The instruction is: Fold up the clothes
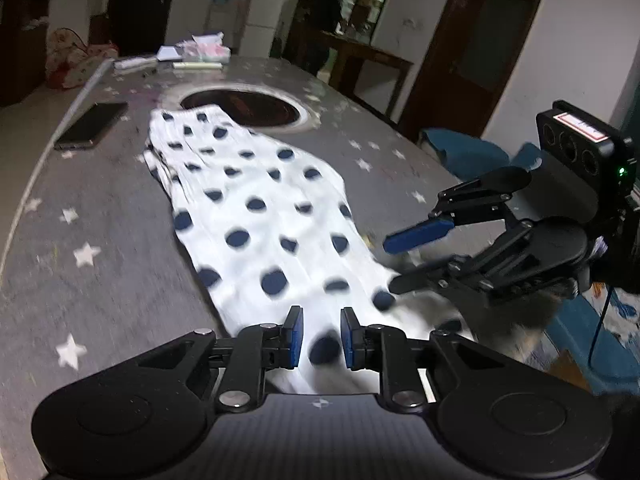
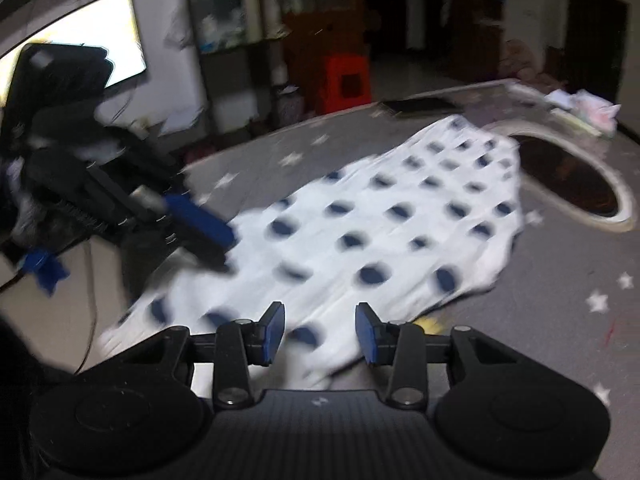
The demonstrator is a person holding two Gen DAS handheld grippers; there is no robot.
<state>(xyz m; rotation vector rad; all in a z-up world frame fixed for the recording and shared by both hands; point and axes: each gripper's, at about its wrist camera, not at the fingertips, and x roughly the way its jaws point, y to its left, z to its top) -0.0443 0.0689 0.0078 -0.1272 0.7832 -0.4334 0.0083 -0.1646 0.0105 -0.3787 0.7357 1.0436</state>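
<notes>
Now, left wrist view: you are looking along your left gripper (image 1: 320, 338) down a grey table (image 1: 100, 200) printed with white stars.
Garment: the white cloth with dark blue dots (image 1: 260, 208) lies flat on the table, running from your fingers away to the round dark opening (image 1: 244, 106) in the tabletop; its far end just overlaps the opening's rim.
Left gripper state: your jaws stand a little apart with the cloth's near end between the blue pads (image 1: 297, 336); whether the pads press on it you cannot tell from this view.
Right gripper, seen from here: it (image 1: 394, 262) comes in from the right at the cloth's near right edge, fingers parted, the lower finger at the fabric; contact is blurred.
Other things: a dark phone (image 1: 92, 125) lies left of the cloth, well apart; papers and packets (image 1: 200, 50) sit at the table's far end.

Right wrist view: the picture is blurred.
Garment: the same dotted cloth (image 2: 380, 232) spreads ahead, its near edge reaching under your right gripper (image 2: 320, 332).
Right gripper state: released, the jaws clearly apart, cloth showing in the gap without touching the pads (image 2: 370, 334).
Left gripper, seen from here: it (image 2: 216, 248) enters from the left at the cloth's left edge; its hold cannot be told.
Other things: the opening (image 2: 568, 180) lies beyond the cloth on the right, the phone (image 2: 420, 105) at the far table edge.
</notes>
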